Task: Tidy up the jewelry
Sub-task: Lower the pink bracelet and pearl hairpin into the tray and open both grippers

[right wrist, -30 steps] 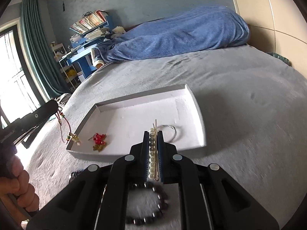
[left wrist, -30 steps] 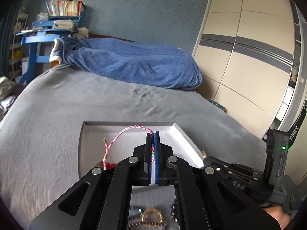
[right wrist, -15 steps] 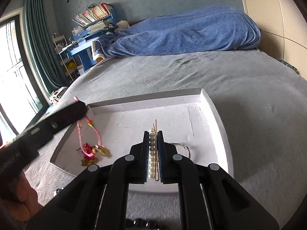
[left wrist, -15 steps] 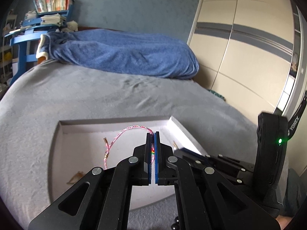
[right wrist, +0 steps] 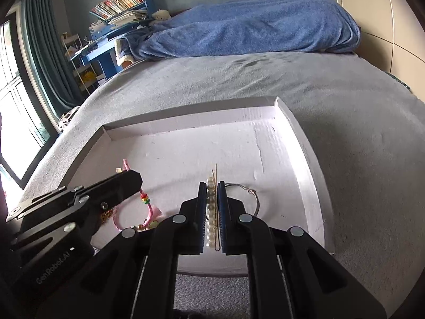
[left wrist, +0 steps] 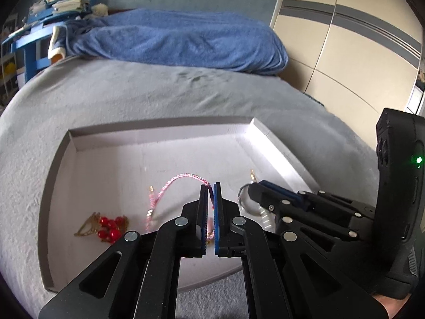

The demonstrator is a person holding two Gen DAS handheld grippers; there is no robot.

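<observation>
Grey bedspread [left wrist: 132,98] carries white tray [left wrist: 159,135]; blue blanket [left wrist: 172,37] behind, wardrobe [left wrist: 345,40] at right. Left gripper [left wrist: 209,186] over tray, fingers clenched on pink cord bracelet [left wrist: 170,183], loop arching left, ends hanging toward tray floor. Right gripper [right wrist: 212,186] just beside, also over tray, fingers clamped on pearl hairpin [right wrist: 211,212]. Red bead charm [left wrist: 109,226] lies in tray's left part. Wire hoop [right wrist: 252,196] lies by right fingers.

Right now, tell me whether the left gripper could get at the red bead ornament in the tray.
Probably not yet: the left gripper is shut on the pink cord bracelet. The red bead ornament lies uncovered in the white tray, just to its left.
</observation>
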